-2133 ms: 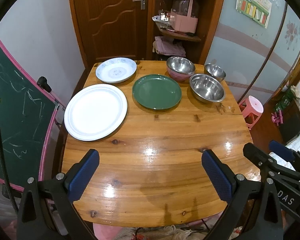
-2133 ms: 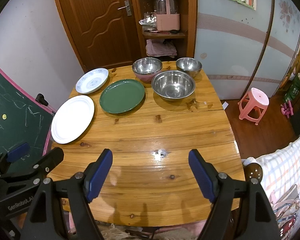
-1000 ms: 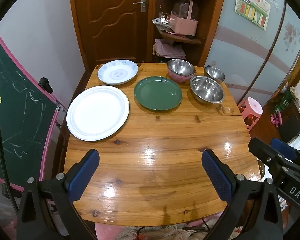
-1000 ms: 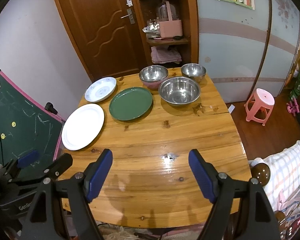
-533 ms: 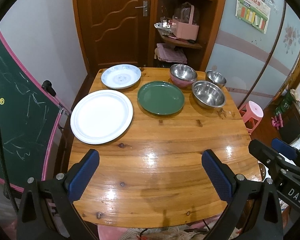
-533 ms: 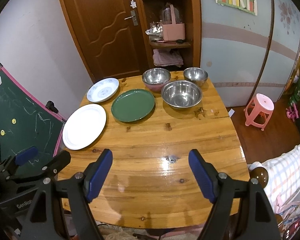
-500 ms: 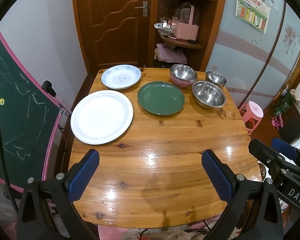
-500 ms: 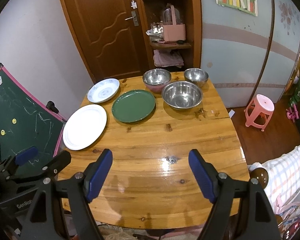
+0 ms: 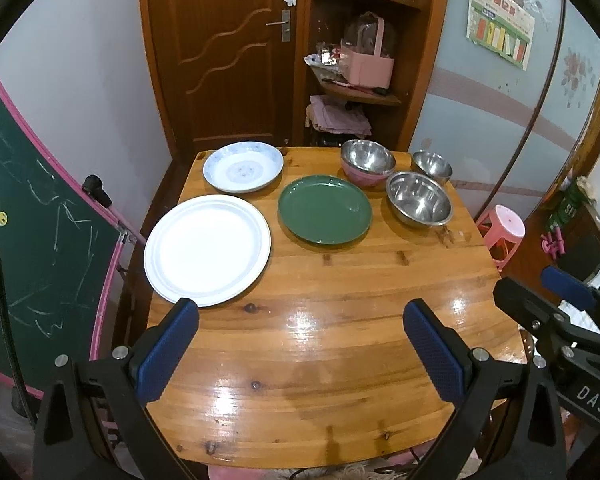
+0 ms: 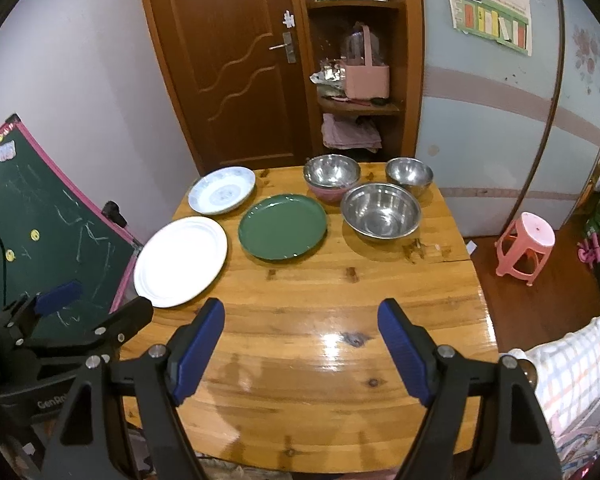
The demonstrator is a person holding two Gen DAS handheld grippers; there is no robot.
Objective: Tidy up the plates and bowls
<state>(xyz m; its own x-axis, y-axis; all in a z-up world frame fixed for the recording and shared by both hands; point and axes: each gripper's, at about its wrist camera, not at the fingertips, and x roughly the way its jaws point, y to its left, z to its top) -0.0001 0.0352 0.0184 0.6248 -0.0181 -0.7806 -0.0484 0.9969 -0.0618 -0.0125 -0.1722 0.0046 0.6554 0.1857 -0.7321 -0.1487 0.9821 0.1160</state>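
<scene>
Wooden desk (image 9: 340, 280), glossy top. Both tongs hang above its near edge, spread wide, nothing between the blue pads. Left tongs (image 9: 300, 320) sit toward the left side; right tongs (image 10: 300, 320) just beside them on the right.

Dishes all at the far half of the desk, none stacked. Large white plate (image 9: 207, 249) at the left edge. Behind it, a pale blue patterned plate (image 9: 243, 166) at the far left corner. Green plate (image 9: 324, 209) in the middle, close to the white one, not touching.

Three bowls at the far right: a steel bowl with pink outside (image 9: 367, 164) behind the green plate, a small steel bowl (image 9: 431, 165) at the far corner, a large steel bowl (image 9: 419, 203) in front of both.

Pink stool (image 10: 525, 247) on the floor to the right.
</scene>
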